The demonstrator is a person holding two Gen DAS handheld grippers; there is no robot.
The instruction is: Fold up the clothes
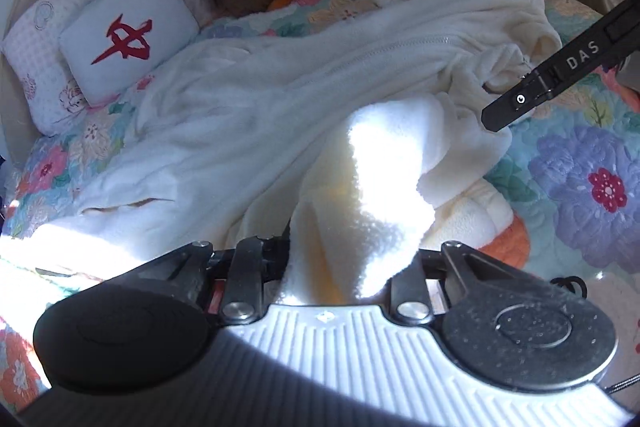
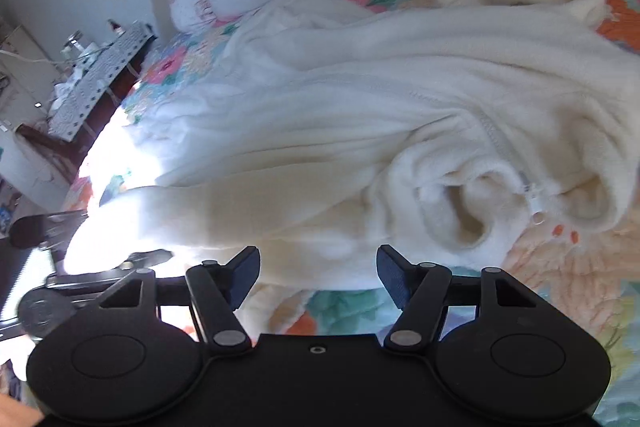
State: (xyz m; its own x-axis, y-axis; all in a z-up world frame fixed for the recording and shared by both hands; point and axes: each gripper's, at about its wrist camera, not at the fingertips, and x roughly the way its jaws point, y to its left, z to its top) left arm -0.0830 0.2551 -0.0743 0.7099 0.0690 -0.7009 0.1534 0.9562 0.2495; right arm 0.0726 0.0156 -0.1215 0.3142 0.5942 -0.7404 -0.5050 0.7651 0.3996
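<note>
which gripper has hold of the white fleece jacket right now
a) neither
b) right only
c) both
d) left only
d: in the left wrist view a bunched fold of the white fleece jacket runs up into the left gripper, while in the right wrist view the right gripper has its jaws spread apart with only quilt between them.

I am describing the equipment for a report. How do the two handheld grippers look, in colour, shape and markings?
The left gripper has a white ribbed body, two round black discs, black linkage arms and silver pivot bolts. The right gripper is all black, with the same discs, silver bolts and dark ribbed pads. In the left view, its side bar shows white letters "DAS".
</note>
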